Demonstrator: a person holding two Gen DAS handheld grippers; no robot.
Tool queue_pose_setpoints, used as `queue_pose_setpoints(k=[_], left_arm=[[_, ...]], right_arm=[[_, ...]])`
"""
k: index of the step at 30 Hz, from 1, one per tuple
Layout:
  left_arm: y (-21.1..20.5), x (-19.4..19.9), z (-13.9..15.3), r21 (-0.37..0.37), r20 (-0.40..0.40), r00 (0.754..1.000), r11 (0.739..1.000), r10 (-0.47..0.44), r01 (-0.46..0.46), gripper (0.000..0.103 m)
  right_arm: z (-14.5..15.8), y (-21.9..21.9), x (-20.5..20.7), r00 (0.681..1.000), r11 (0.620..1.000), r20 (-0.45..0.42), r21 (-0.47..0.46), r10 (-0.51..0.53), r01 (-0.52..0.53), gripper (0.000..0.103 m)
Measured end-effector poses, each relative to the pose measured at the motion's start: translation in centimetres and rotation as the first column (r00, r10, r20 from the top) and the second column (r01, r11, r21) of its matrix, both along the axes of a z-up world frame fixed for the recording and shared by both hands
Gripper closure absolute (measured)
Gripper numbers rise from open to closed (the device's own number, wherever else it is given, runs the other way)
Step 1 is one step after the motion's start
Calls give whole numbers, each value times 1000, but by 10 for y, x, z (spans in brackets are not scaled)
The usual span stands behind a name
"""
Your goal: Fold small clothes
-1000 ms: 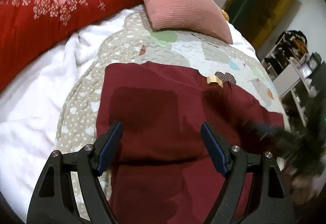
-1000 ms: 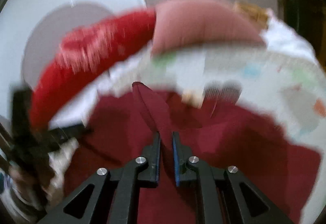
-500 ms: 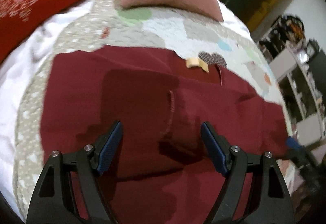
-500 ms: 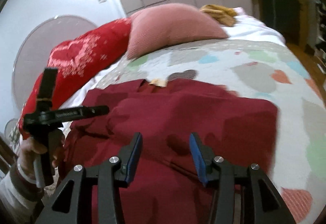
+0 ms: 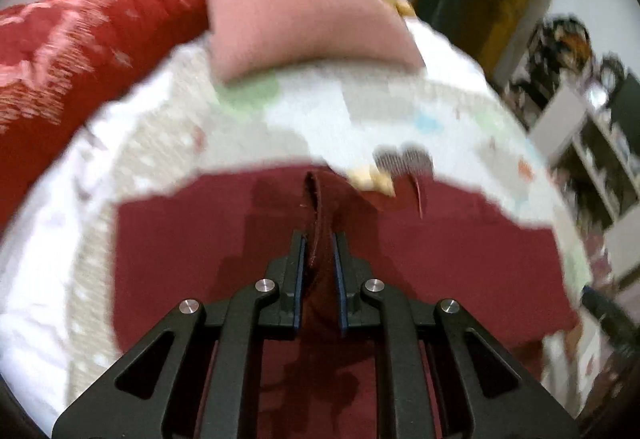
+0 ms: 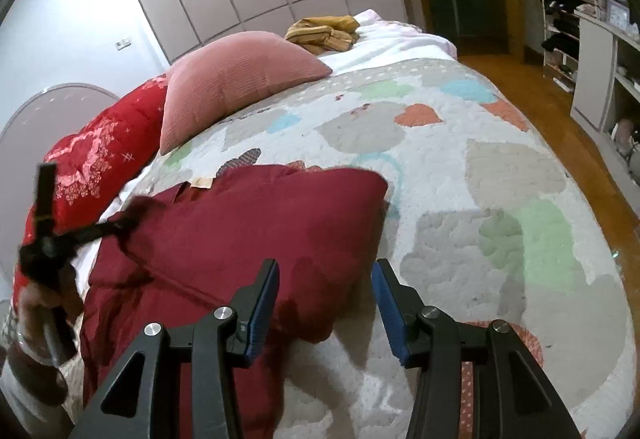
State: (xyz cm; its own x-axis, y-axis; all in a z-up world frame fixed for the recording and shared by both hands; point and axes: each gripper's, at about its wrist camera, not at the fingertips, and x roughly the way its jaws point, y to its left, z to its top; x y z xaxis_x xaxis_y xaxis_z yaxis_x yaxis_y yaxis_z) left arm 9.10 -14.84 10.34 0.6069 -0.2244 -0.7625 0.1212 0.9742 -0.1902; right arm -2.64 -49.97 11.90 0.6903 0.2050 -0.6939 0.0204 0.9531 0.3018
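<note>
Pinching a raised fold of the dark red garment (image 5: 224, 247), my left tongs (image 5: 319, 239) are clamped tight on the cloth. My right tongs (image 6: 324, 271) stand apart above the garment's near right edge, gripping nothing. The garment lies spread on the patchwork quilt (image 6: 500, 175), below the pink pillow (image 6: 236, 87). Its small tan label (image 6: 201, 182) at the collar shows no readable writing.

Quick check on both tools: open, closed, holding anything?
Left tool: closed on a pinched ridge of the dark red garment.
Right tool: open, holding nothing, above the garment's near edge.
</note>
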Motion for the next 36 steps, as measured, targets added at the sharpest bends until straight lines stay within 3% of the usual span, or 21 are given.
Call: queue_pose_setpoints(k=[2,5,12,18,21,23,28,32,36], left_arm=[[28,0,14,-9,33,997,998,67,-67,92],[57,-1,11,-1,21,993,993,120,-120,92],[81,-14,-41,27,-89,985,989,149,-147,92],[76,-18,-49,47,-84,985,988,152,-148,91],[75,-17,-52,62,-87,985,988,150,-144,91],[76,-18,-53,57,-87,985,988,149,-144,90],[79,-24,-51,65,-93,983,987,155,-150,82],[78,-33,-48,74,-82,981,983,174,-168,81],[75,-39,-49,102,-71,982,980,177,-170,81]], right_arm=[[3,6,4,1000,1000,8,-10,15,-15,57],[2,19,10,999,999,12,-5,35,-35,57],[-14,46,29,996,997,-50,-6,77,-77,57],[-21,63,57,995,990,-71,-123,63,-72,57],[-40,67,74,993,969,-116,-242,33,-60,56],[-47,62,79,992,969,-122,-243,23,-52,50],[-29,56,60,995,973,-98,-232,-21,-2,47],[-10,66,35,998,972,-48,-229,35,-45,47],[-13,81,25,994,969,-41,-222,103,-110,48]])
